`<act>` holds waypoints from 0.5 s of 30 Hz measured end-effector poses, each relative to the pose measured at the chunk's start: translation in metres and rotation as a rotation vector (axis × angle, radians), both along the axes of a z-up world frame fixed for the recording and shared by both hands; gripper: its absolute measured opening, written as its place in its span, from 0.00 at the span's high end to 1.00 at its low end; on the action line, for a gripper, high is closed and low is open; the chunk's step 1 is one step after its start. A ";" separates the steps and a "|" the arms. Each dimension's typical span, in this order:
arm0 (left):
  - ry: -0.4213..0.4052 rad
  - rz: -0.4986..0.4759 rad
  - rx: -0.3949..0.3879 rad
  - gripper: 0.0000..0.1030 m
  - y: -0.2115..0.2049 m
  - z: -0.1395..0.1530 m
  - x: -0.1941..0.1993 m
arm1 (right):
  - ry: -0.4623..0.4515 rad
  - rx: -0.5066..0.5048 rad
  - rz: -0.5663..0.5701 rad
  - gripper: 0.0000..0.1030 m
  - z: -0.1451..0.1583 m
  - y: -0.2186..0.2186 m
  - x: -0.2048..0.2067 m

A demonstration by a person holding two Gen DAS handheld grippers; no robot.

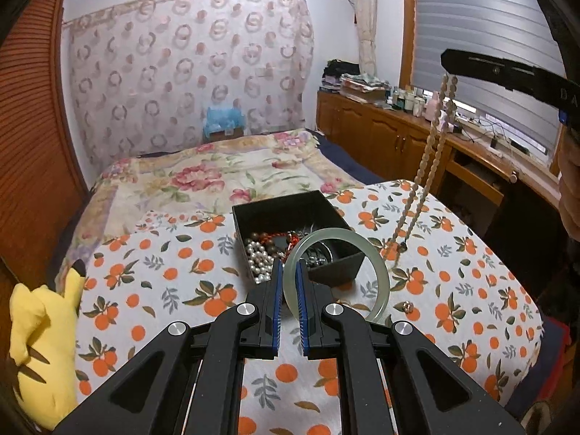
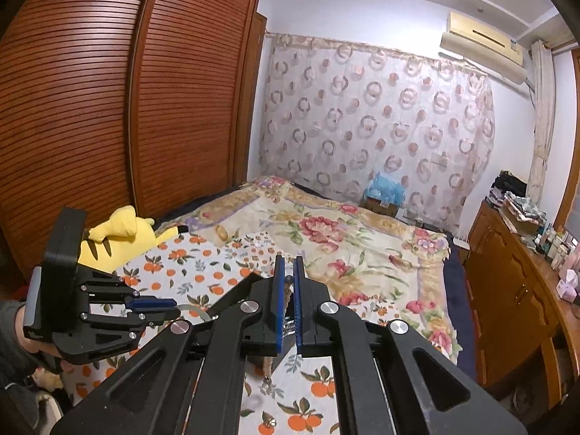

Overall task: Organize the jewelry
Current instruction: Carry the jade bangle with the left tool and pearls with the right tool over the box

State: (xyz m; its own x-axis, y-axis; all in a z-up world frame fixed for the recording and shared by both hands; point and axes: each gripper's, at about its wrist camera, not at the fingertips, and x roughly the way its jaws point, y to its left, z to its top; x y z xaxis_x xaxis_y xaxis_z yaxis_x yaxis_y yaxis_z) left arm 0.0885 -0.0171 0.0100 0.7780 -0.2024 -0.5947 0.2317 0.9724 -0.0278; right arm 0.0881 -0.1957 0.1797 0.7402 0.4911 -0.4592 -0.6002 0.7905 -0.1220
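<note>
Two tongs work over an orange-print cloth [image 1: 471, 272] spread on a bed. Nearest, the left tongs [image 1: 289, 272] are closed to a narrow gap on the rim of a pale green bangle [image 1: 377, 279], which stands tilted on edge, its far rim overlapping the near corner of an open black box [image 1: 268, 210]. The box sits just ahead of these tongs, holding white pearls [image 1: 255, 259], brown and red beads. A small ring [image 1: 407, 305] lies on the cloth beside the bangle's right edge.

To the right and higher, the right tongs [image 2: 289, 272] are pinched nearly closed on a tan bead necklace [image 1: 424, 166]. It hangs straight down in a long double strand, its lower end touching the cloth just right of the box.

The left tongs are nearer the box, so the bangle likely needs only a short push forward. The necklace's long axis is vertical; it would have to travel left over the box before lowering.

A yellow plush [image 1: 40, 355] lies far left.
</note>
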 end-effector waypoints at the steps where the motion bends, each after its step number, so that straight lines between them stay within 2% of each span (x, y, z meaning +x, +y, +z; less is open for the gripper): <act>1: 0.000 0.000 0.000 0.94 0.001 0.000 0.002 | -0.003 0.002 0.002 0.95 0.002 0.001 0.003; 15: 0.008 0.042 -0.020 0.94 0.021 -0.006 0.036 | -0.026 0.035 0.048 0.95 0.028 0.017 0.050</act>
